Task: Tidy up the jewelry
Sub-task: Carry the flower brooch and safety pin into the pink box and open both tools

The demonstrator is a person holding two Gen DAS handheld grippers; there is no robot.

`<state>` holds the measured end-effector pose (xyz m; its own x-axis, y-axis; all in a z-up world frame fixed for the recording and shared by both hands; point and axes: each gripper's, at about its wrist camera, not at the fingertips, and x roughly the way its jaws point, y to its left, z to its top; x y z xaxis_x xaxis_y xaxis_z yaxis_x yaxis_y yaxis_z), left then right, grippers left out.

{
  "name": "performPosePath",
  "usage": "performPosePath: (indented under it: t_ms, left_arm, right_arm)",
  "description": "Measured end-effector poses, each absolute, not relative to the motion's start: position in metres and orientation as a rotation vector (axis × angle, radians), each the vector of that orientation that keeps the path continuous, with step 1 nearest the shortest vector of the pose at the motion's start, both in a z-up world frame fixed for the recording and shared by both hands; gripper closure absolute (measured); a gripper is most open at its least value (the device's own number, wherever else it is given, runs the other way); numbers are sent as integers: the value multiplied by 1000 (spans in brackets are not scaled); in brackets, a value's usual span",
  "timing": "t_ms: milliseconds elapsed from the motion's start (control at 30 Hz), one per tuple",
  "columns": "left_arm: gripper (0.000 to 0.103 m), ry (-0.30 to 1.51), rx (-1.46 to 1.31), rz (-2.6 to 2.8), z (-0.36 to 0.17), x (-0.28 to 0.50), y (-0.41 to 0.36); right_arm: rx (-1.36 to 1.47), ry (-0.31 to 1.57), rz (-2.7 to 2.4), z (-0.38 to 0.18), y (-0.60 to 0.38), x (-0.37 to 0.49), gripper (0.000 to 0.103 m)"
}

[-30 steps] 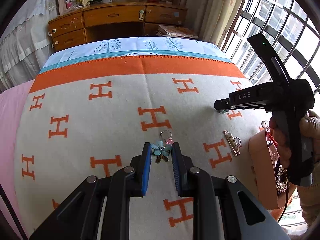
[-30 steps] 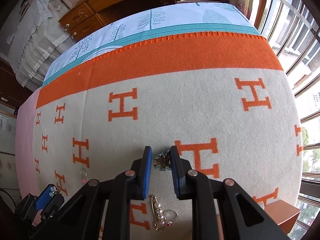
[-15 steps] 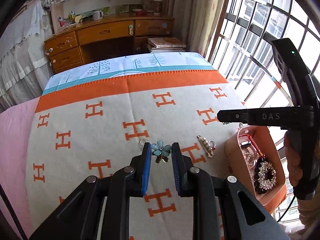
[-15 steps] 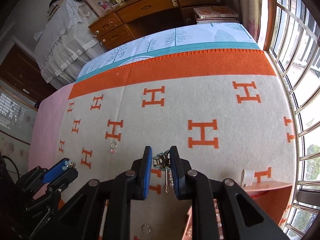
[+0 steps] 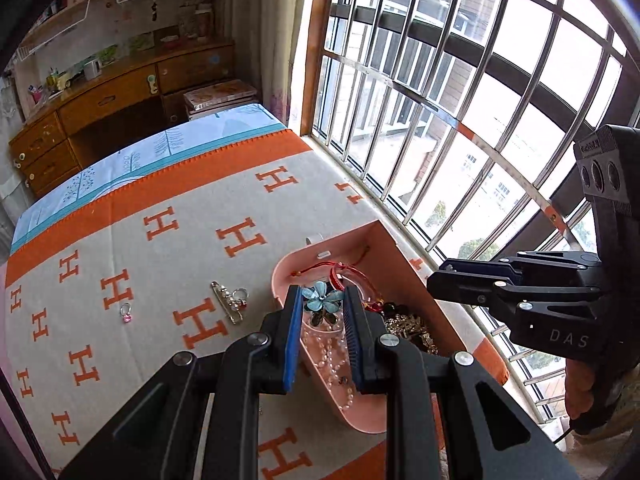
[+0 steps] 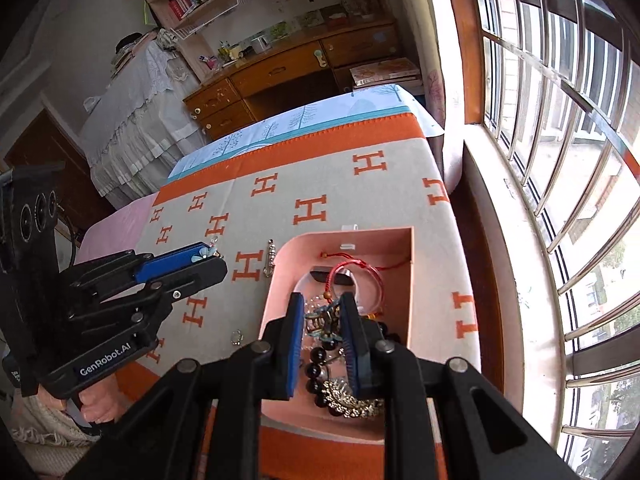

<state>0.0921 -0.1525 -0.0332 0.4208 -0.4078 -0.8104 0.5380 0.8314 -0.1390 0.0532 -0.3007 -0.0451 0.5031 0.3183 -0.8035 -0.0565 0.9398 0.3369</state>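
Both grippers moved from the blanket (image 5: 192, 264) to above the pink box (image 5: 404, 264). Left gripper (image 5: 322, 304) fingers pinch the blue flower charm (image 5: 322, 298), right gripper (image 6: 322, 318) fingers pinch a bronze charm (image 6: 322, 320); box is directly below fingers, so release is prob. next.

Pink box (image 5: 404, 268), open, holding beads and red cord; blue flower brooch (image 5: 321, 297) above it; pin (image 5: 227, 307) and ring (image 5: 126, 313) on the blanket.
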Motion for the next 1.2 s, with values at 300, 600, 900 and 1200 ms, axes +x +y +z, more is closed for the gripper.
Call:
performPosePath:
  t_ms: [300,600,900,1200]
  left_arm:
    - [85,1041,203,-568,-59,106,-187]
    - [84,1043,180,-535,-53,131,-191]
    - [48,1004,167,-507,-47,136,-190]
    - [31,982,178,-474,-49,119,-181]
  right_arm:
    - [359,1040,205,-71,-332,70,85]
    - [326,1090,211,-83,-324,95,78]
    - [354,1065,213,-82,-334,87,69]
    - [320,1074,210,-86,-327,67,69]
